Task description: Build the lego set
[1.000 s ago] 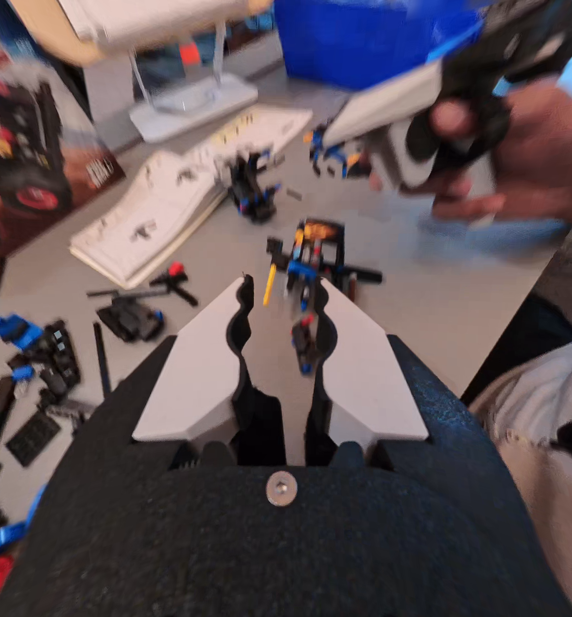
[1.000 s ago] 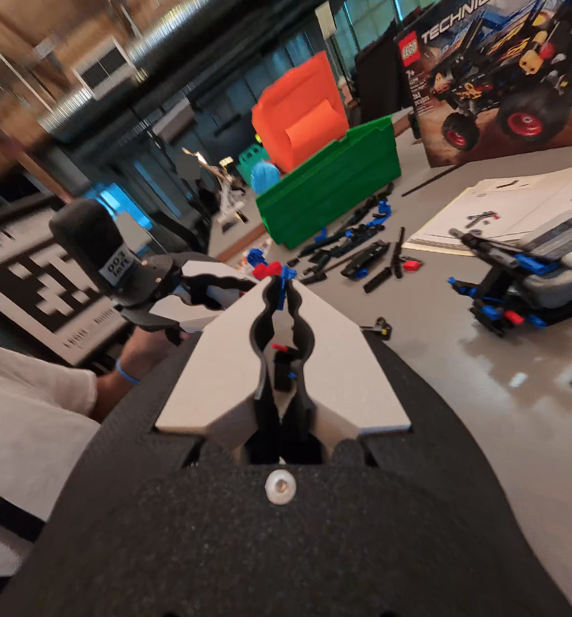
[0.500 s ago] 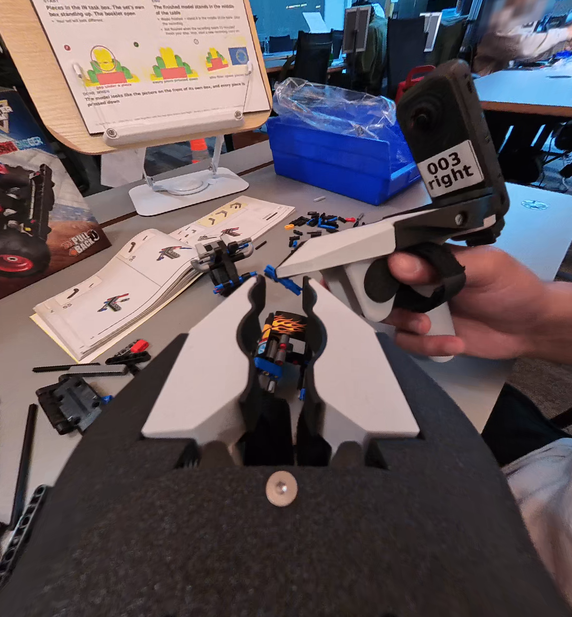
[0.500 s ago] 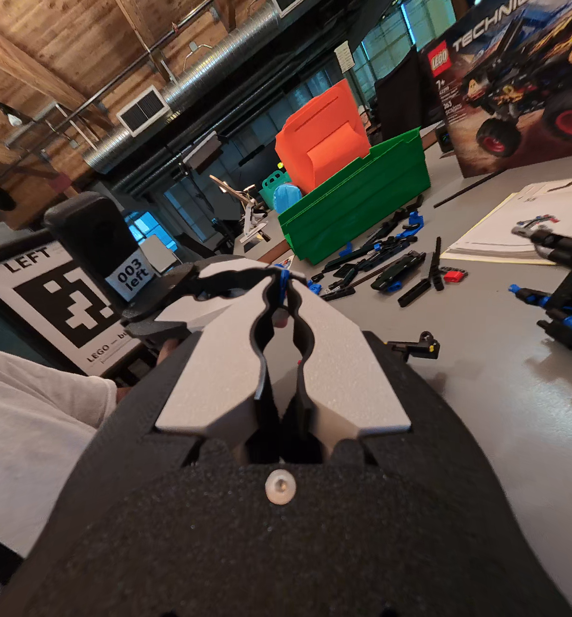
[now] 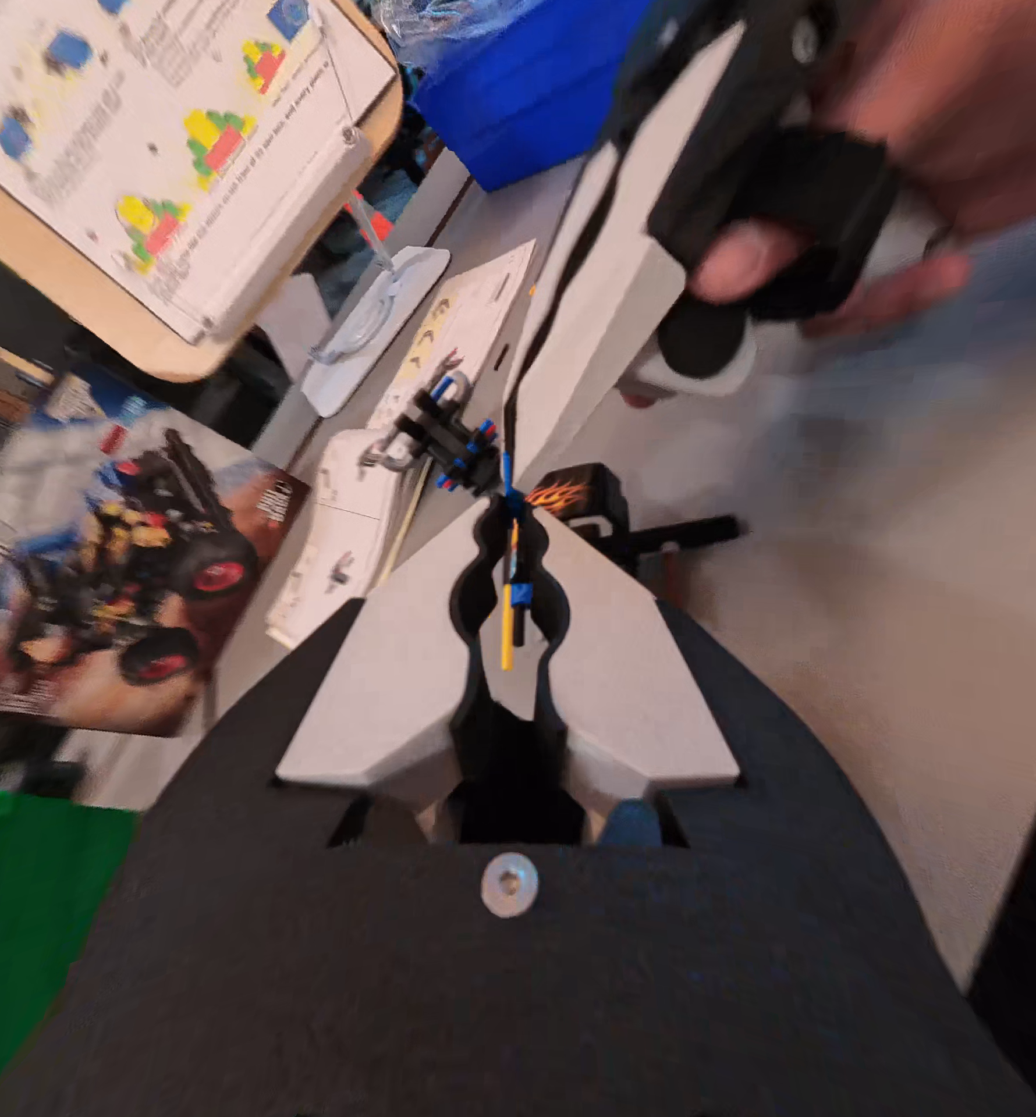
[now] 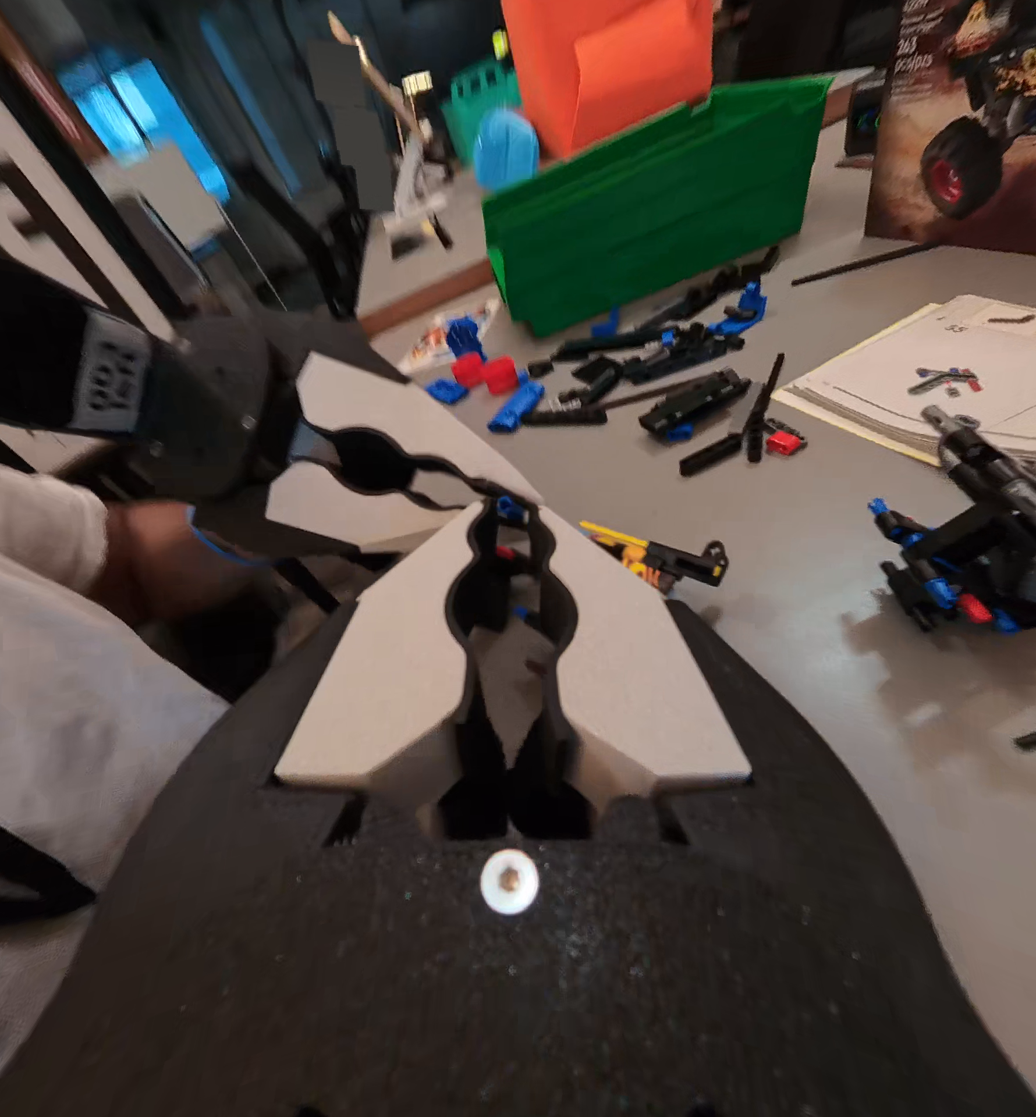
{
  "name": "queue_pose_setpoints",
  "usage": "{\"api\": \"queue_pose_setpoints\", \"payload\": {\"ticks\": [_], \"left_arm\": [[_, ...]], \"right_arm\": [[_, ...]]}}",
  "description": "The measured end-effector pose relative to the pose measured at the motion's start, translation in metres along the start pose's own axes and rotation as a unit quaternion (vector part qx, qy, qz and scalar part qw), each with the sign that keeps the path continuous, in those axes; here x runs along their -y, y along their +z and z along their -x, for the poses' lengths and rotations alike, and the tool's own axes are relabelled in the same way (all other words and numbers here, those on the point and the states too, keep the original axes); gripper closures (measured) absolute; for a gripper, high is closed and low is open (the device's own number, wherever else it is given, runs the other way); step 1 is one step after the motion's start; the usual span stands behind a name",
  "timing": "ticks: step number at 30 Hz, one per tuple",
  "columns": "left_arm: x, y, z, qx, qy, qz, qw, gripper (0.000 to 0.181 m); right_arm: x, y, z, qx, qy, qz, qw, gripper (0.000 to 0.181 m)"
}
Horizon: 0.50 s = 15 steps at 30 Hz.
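My left gripper [image 5: 511, 511] is shut on a small lego assembly [image 5: 576, 492] with a flame sticker, a yellow axle and blue parts. It also shows in the right wrist view [image 6: 654, 559]. My right gripper [image 6: 512, 508] is shut on a small blue pin [image 6: 509, 506]. It comes in from the upper right in the left wrist view [image 5: 506, 477], and its tips meet the left gripper's tips at the assembly. The left gripper reaches in from the left in the right wrist view [image 6: 491, 489]. Both views are blurred.
A black and blue chassis piece [image 6: 987, 562] stands by the open instruction booklet [image 6: 957, 362]. Loose black, blue and red parts [image 6: 654, 375] lie before a green bin [image 6: 654, 205]. The lego box [image 5: 110, 574], a sheet on a stand [image 5: 171, 151] and a blue bin [image 5: 521, 103] stand behind. The grippers are tip to tip, or close to it.
The left gripper has rolled and tilted, so its view is turned. The right gripper has swung down toward the table. The two stay tip to tip at the assembly.
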State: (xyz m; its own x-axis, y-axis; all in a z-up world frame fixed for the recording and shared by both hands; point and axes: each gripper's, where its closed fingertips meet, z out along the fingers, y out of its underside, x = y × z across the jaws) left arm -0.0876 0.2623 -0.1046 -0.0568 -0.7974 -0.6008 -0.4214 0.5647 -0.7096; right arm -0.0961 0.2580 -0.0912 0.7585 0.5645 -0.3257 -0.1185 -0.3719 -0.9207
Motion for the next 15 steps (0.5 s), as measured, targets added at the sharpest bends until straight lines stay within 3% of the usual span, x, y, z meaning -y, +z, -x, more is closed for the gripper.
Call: {"api": "queue_pose_setpoints", "payload": {"ticks": [3, 8, 15], "left_arm": [[-0.002, 0.001, -0.003, 0.021, 0.072, 0.016, 0.997, 0.179], [-0.001, 0.000, -0.005, 0.036, 0.109, 0.023, 0.993, 0.178], [0.009, -0.008, 0.000, 0.039, 0.062, -0.024, 0.997, 0.178]], "right_arm": [[-0.006, -0.001, 0.000, -0.021, -0.055, 0.032, 0.998, 0.173], [-0.009, 0.000, 0.001, -0.037, -0.086, 0.040, 0.995, 0.177], [-0.001, -0.005, 0.008, 0.011, -0.035, 0.002, 0.999, 0.178]]}}
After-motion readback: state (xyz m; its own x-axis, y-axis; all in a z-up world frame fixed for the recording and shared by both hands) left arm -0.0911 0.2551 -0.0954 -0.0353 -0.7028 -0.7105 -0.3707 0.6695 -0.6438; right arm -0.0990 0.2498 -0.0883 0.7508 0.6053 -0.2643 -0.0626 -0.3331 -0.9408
